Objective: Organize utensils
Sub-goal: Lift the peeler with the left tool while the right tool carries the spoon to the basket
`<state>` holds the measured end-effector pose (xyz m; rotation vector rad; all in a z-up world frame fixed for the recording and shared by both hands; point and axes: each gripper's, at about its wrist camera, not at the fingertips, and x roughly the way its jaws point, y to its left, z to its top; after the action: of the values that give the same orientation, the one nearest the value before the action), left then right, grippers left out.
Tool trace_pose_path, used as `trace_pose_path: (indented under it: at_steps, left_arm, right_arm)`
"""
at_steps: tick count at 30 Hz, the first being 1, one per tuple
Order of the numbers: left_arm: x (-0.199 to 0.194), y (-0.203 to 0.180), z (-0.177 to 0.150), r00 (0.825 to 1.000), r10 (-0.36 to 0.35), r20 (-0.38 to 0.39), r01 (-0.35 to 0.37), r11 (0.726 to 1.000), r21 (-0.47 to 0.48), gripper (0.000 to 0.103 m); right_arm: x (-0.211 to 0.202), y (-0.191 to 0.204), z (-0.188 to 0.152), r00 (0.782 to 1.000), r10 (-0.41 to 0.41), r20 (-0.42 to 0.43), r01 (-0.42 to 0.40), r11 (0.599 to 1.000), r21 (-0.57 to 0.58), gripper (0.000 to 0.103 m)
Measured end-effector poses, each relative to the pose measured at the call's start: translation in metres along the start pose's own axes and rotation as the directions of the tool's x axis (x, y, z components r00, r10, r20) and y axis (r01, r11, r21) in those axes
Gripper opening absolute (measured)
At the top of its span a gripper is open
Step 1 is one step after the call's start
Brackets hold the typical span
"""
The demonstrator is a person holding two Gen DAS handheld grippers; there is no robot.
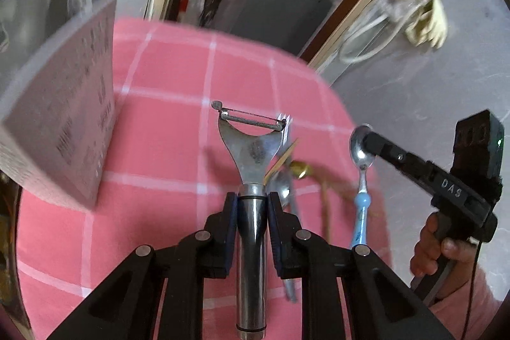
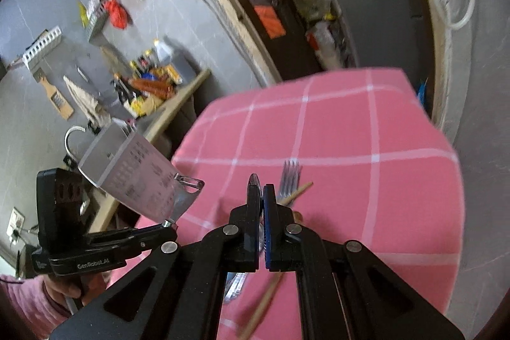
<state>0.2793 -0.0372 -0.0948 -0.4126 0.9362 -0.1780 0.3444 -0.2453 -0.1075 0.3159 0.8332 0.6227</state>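
Glossy metal peeler [image 1: 251, 148]; matt pink checked cloth [image 1: 165, 78]; wooden chopstick [image 2: 264, 305].

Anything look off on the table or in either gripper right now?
Mostly fine. One oddity: the right gripper pinches the blue-handled spoon by its bowl, so the handle dangles. The left gripper holds the peeler squarely.

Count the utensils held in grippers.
2: a peeler in the left gripper, a spoon in the right gripper. Others lie on the table, some perhaps hidden.
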Motion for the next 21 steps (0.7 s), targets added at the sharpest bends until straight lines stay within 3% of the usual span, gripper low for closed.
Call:
trace_pose_path:
  at_steps: [5,11,21]
  left_arm:
    - [-0.039,0.005,0.018,0.993,-0.044,0.109,0.043,0.999,0.005,0.018]
    - [-0.095,0.014,0.05,0.97,-0.066,0.233,0.062,0.998,0.024,0.018]
    - [-0.15,0.053,0.106,0.905,-0.042,0.424,0.029,0.999,0.037,0.018]
  right_arm:
    - [-0.032,0.031,0.019,0.992,-0.027,0.123,0.029,0.999,-0.013,0.003]
    - [-0.055,0.08,0.043,0.967,-0.022,0.252,0.033,0.999,-0.043,0.003]
    - [-0.042,0.175,0.075,0.909,0.004,0.417,0.046,0.993,-0.11,0.003]
